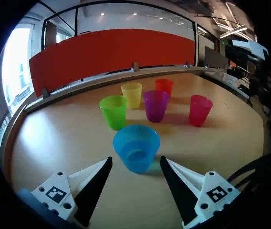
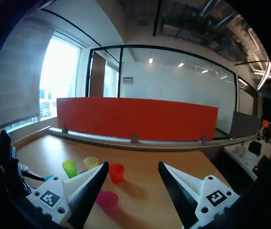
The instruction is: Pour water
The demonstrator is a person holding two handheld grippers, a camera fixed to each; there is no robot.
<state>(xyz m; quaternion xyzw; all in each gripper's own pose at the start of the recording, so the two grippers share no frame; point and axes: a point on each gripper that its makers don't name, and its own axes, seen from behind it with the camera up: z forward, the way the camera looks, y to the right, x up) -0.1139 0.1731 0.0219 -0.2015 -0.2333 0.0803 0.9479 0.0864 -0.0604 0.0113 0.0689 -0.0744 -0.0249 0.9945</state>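
Observation:
A blue cup [image 1: 136, 148] stands upright on the wooden table [image 1: 59, 137], close in front of my left gripper [image 1: 135, 158]. The fingers are open and flank the cup's lower part without touching it. Behind it stand a green cup [image 1: 114, 111], a yellow cup [image 1: 132, 94], a purple cup [image 1: 156, 105], a red cup [image 1: 164, 86] and a pink cup [image 1: 200, 110]. My right gripper [image 2: 132, 164] is open and holds nothing, raised above the table. Below it I see the green cup [image 2: 70, 168], yellow cup [image 2: 91, 162], red cup [image 2: 116, 172] and pink cup [image 2: 107, 200].
A red divider panel [image 1: 108, 51] runs along the table's far edge on a low rail. Dark gear with cables [image 2: 9, 164] sits at the left edge of the right gripper view. Bare tabletop [image 2: 166, 183] lies right of the cups. Windows are to the left.

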